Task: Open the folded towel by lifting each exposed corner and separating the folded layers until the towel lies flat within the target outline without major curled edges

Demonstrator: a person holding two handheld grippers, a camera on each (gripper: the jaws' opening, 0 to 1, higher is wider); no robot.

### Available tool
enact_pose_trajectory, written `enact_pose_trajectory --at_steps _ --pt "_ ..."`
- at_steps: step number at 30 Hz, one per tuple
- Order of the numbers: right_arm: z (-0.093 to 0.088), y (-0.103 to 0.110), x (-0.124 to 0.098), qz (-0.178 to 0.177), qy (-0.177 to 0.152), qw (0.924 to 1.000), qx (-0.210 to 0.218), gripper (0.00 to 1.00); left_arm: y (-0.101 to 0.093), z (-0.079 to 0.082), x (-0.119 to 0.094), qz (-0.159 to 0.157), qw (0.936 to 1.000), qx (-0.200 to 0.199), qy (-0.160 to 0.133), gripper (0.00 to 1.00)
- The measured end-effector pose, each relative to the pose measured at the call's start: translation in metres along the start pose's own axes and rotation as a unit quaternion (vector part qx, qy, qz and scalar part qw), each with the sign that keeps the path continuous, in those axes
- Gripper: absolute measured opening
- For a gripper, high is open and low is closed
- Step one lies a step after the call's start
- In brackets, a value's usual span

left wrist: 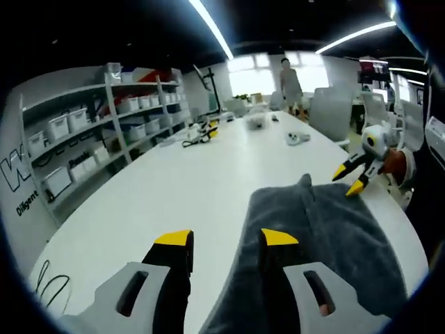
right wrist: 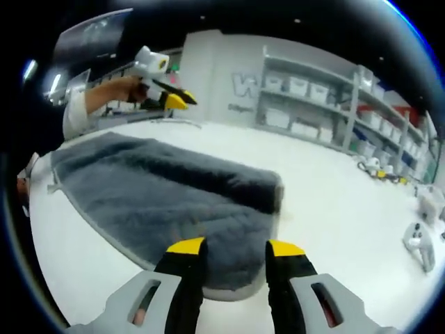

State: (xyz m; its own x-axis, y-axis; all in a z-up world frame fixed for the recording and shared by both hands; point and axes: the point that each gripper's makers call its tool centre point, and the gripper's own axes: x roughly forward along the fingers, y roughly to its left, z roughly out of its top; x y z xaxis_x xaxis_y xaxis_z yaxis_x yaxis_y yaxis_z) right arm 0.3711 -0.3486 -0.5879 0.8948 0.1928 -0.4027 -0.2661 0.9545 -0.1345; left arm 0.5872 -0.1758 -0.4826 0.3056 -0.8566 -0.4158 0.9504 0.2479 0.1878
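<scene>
On the white table [left wrist: 174, 188] the grey towel [right wrist: 174, 195] lay with one layer still doubled over along its middle, so unfolding remained. Both the left gripper [left wrist: 226, 240] and right gripper [right wrist: 235, 247] hovered open, holding nothing.

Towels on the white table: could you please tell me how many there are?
1. A grey fluffy folded towel lies on the white table, just ahead of the right gripper and under the left gripper's right jaw. No others seen.
</scene>
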Motion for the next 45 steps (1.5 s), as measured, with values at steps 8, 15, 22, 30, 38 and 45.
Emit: enact_pose_trajectory --at_steps 8,15,22,30,38,45 --pt "0.001 0.004 -0.001 0.006 0.004 1.0 -0.006 0.31 -0.008 0.011 0.029 -0.018 0.9997 0.015 0.003 0.36" --pt "0.009 0.01 0.001 0.019 -0.01 0.9995 0.022 0.31 -0.012 0.013 0.058 -0.045 0.9986 0.026 0.008 0.34" --pt "0.007 0.011 -0.004 0.011 -0.005 0.9997 0.021 0.31 -0.024 0.015 0.082 -0.09 0.9957 0.023 -0.001 0.34" --pt "-0.001 0.017 -0.013 0.003 0.004 0.9991 0.042 0.3 -0.039 0.017 0.103 -0.116 0.9928 0.03 0.003 0.36" --pt "-0.011 0.015 -0.017 -0.007 0.014 0.9987 0.048 0.28 -0.051 0.007 0.131 -0.139 0.9899 0.028 0.013 0.36" --pt "-0.012 0.015 -0.018 -0.01 0.012 0.9986 0.05 0.27 -0.052 -0.004 0.154 -0.139 0.99 0.016 0.018 0.32"
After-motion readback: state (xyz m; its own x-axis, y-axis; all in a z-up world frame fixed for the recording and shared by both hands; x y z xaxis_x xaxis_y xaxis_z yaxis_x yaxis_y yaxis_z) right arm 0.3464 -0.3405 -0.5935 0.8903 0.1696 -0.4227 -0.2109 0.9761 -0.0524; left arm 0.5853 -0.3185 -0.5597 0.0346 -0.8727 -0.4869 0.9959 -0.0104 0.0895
